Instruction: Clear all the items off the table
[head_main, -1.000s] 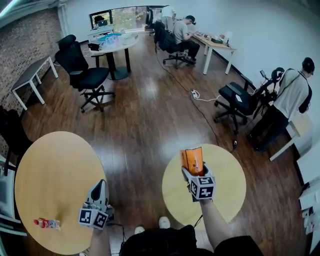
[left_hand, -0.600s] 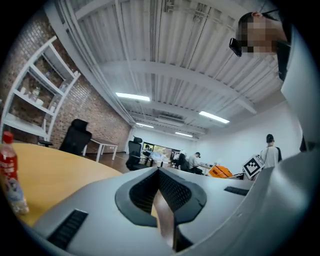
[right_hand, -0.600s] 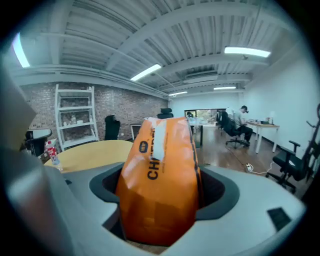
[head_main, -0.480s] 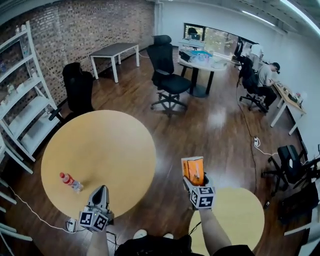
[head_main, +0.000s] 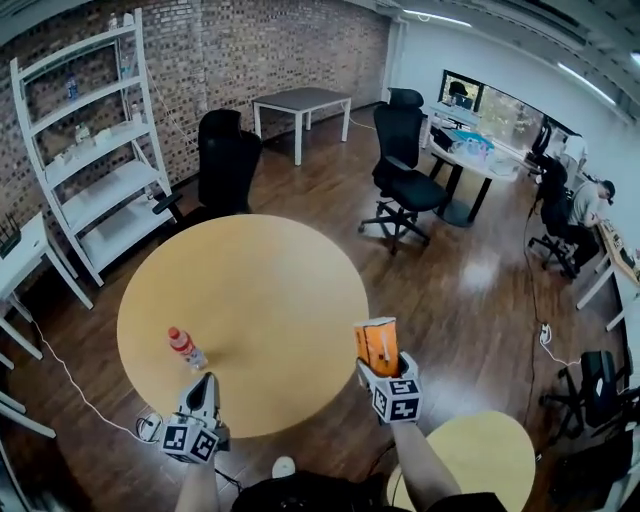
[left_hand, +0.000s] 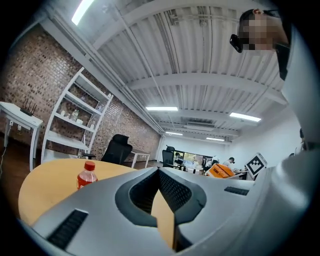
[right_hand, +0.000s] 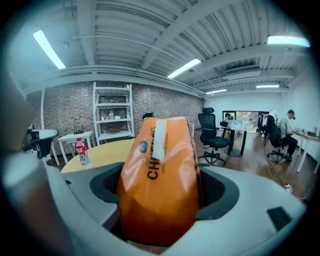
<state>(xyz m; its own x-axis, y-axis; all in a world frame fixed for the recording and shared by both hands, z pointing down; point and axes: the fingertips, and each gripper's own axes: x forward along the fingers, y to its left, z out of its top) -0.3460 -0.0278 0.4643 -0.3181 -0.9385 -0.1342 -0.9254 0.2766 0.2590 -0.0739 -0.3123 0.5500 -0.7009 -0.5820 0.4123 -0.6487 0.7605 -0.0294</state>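
A small red-capped bottle stands on the big round wooden table, near its front-left edge. My left gripper hovers just short of that edge, a little right of the bottle, jaws shut and empty. In the left gripper view the bottle stands ahead and to the left. My right gripper is shut on an orange snack bag, held upright at the table's front-right edge. In the right gripper view the bag fills the jaws, and the bottle shows far left.
A smaller round table lies at the lower right. Black office chairs stand behind the big table. A white shelf unit lines the brick wall at left. A cable runs across the wooden floor.
The view has swung left: the big table with the bottle now lies straight ahead, and the small table has slid to the lower right. Both grippers keep their state.
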